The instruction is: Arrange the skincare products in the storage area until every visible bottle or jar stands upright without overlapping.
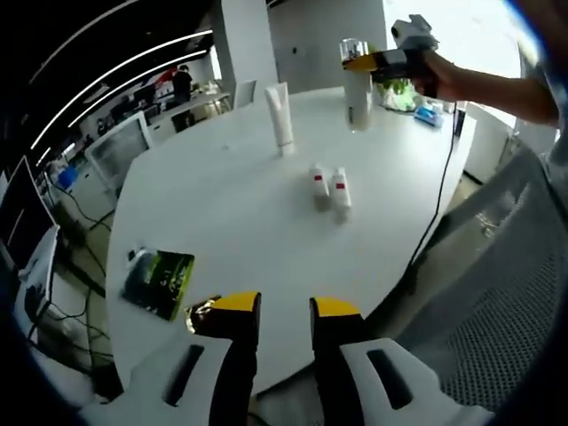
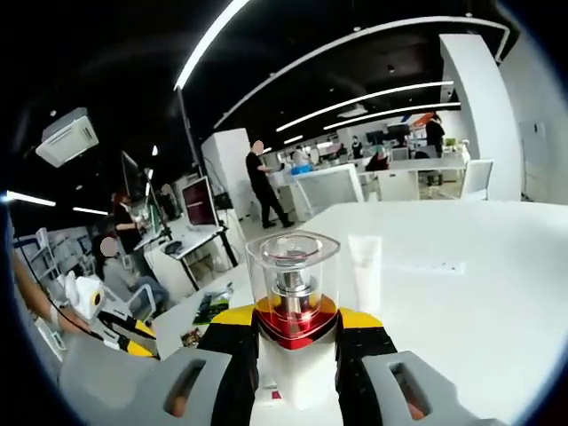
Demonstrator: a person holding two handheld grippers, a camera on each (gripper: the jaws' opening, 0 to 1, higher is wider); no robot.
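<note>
In the left gripper view, the left gripper (image 1: 284, 312) hangs over the near edge of a round white table (image 1: 222, 231), its yellow-tipped jaws parted with nothing between them. Near the middle of the table two small white bottles (image 1: 330, 188) with red marks stand upright, just beside each other. Farther back a white tube (image 1: 280, 115) stands on its cap, well apart from them. At the far side the right gripper (image 1: 368, 63), held by a person's hand (image 1: 444, 75), grips a tall pump bottle (image 1: 357, 84) just under its clear cap; whether the bottle's base touches the table cannot be told. A dark green packet (image 1: 160, 282) lies flat near the table's left edge, close to the left gripper.

In the right gripper view, the right gripper (image 2: 295, 321) has its jaws closed against the pump bottle (image 2: 293, 293), whose clear cap, silver pump and red collar rise between the yellow tips. The white tube (image 2: 366, 259) stands behind it on the table (image 2: 461, 293). The left gripper (image 2: 133, 342) shows at lower left. People stand among desks and monitors in the office (image 2: 293, 177) beyond.
</note>
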